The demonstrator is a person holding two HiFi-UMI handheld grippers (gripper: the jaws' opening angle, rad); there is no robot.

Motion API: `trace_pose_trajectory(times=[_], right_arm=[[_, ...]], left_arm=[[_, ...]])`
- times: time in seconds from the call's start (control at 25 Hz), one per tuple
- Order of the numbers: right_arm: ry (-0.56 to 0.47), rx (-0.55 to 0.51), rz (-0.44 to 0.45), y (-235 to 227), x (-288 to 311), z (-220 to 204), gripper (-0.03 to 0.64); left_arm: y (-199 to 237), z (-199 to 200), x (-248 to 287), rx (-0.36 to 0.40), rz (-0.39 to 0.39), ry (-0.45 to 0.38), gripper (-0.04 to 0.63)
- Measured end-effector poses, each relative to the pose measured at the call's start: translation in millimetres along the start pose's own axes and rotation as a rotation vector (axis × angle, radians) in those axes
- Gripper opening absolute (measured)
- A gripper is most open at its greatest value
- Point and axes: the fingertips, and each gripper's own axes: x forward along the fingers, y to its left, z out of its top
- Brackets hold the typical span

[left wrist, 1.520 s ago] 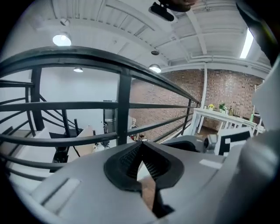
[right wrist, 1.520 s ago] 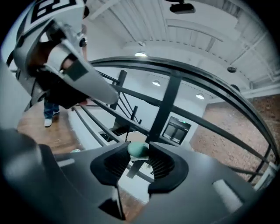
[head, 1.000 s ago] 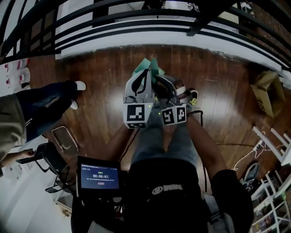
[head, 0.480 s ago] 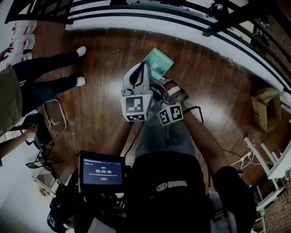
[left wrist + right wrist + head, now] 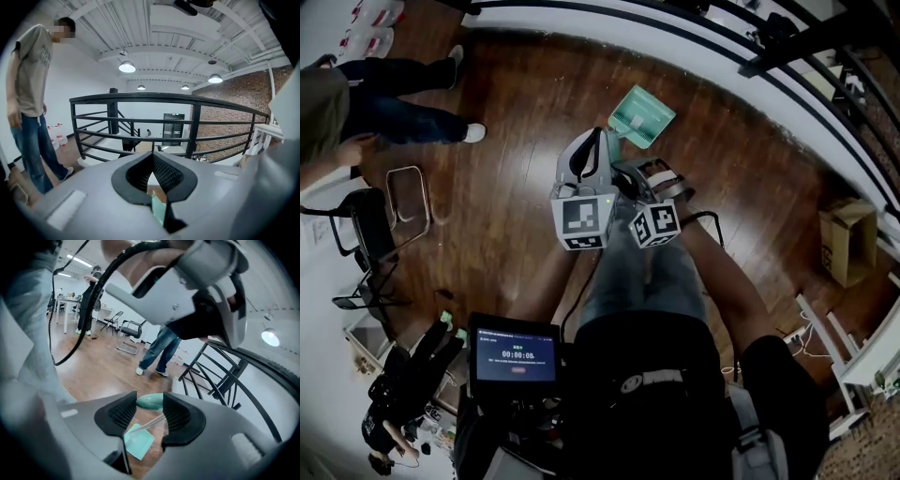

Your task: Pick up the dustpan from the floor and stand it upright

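The teal dustpan's pan (image 5: 642, 115) shows over the wooden floor just beyond both grippers. I cannot tell whether it rests on the floor or hangs. In the right gripper view its rounded teal handle grip (image 5: 151, 401) sits between the right gripper's (image 5: 150, 405) pads and fills the gap. A thin rod runs from the grip down to the pan (image 5: 139, 440). The right gripper (image 5: 654, 180) is beside the left gripper (image 5: 586, 150). The left gripper (image 5: 151, 161) has its tips together and holds nothing; a teal sliver of the pan (image 5: 157, 210) shows past them.
A bystander's legs (image 5: 403, 112) stand at the upper left near a metal chair (image 5: 370, 225). A white ledge with black railing (image 5: 750, 70) curves across the back. A cardboard box (image 5: 846, 239) is at the right. A screen (image 5: 517, 356) hangs at my waist.
The view has swung, so the bystander and railing slid up and left. The pan, half hidden behind the grippers before, now shows fully up and to their right. Both grippers stay side by side.
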Motion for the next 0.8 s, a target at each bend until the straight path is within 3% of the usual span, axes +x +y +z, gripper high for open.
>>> trace_pose_trajectory(times=[0.16, 0.2, 0.24, 0.28, 0.36, 0.52, 0.68, 0.8], right_arm=[[0.006, 0.123, 0.012, -3.3, 0.5, 3.8, 0.178], [0.003, 0.173, 0.020, -5.6, -2.3, 4.3, 0.163], [0.004, 0.226, 0.017, -9.7, -6.7, 3.9, 0.093], [0.008, 0.276, 0.005, -14.7, -12.4, 3.1, 0.072], [0.012, 0.364, -0.041, -27.2, -26.3, 6.3, 0.072], [-0.101, 0.518, -0.221, -72.1, -71.7, 59.1, 0.062], [-0.297, 0.659, -0.432, -117.8, -136.9, 126.8, 0.036], [-0.392, 0.723, -0.540, -136.3, -180.1, 166.7, 0.005]], left_arm=[[18.1, -6.8, -22.2, 0.005, 0.013, 0.004, 0.020], [23.1, -5.8, -26.9, 0.006, 0.013, 0.001, 0.020], [27.4, -3.2, -31.6, 0.008, 0.010, -0.004, 0.020], [31.2, 0.5, -36.4, 0.010, 0.004, -0.010, 0.020], [37.6, 10.0, -46.6, 0.012, -0.016, -0.023, 0.020], [43.7, 35.8, -77.4, 0.000, -0.081, -0.056, 0.020], [36.6, 70.8, -124.7, 0.066, -0.152, -0.130, 0.020], [32.9, 100.0, -154.1, 0.100, -0.187, -0.192, 0.020]])
